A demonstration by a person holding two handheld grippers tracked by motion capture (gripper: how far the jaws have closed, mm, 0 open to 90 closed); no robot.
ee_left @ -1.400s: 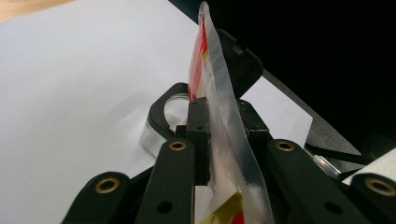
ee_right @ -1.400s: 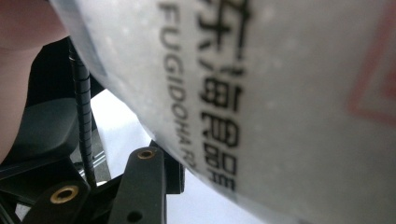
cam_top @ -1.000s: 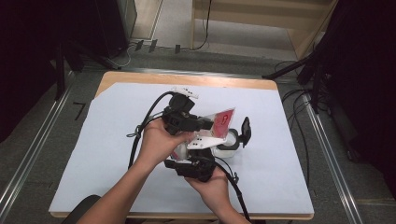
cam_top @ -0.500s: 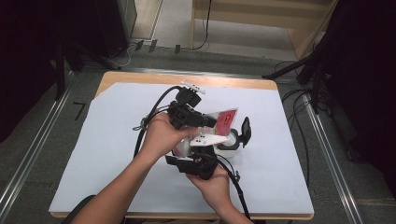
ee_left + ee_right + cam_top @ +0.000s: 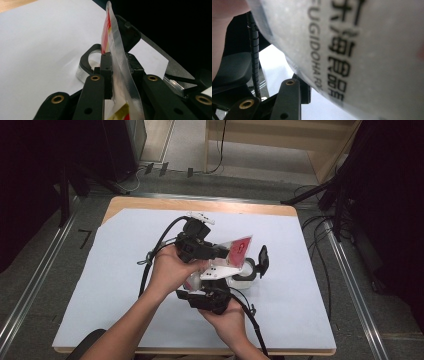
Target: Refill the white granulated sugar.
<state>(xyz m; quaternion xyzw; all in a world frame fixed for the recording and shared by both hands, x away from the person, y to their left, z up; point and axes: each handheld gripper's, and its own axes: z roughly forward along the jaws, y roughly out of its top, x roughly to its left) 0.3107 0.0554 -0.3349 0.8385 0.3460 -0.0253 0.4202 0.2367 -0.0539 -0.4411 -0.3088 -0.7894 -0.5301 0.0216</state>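
Note:
A clear packet (image 5: 240, 249) with red print hangs above the table's middle between my two grippers. My left gripper (image 5: 220, 253) is shut on its edge; in the left gripper view the packet (image 5: 117, 57) stands edge-on between the closed pads (image 5: 106, 75). My right gripper (image 5: 219, 273) reaches up from below. In the right gripper view one jaw presses on the packet (image 5: 362, 50), whose black lettering fills the view close up and hides the other jaw. A round metal tin (image 5: 245, 276) with its black lid (image 5: 262, 260) flipped up sits just right of the packet.
A white sheet (image 5: 125, 270) covers the wooden table (image 5: 150, 203). Black cables (image 5: 155, 255) trail from both grippers across the sheet near the hands. Metal rails (image 5: 40, 270) run along the floor on both sides of the table.
Both grippers and the packet have shifted only slightly, a little to the right. The grip on the packet looks the same.

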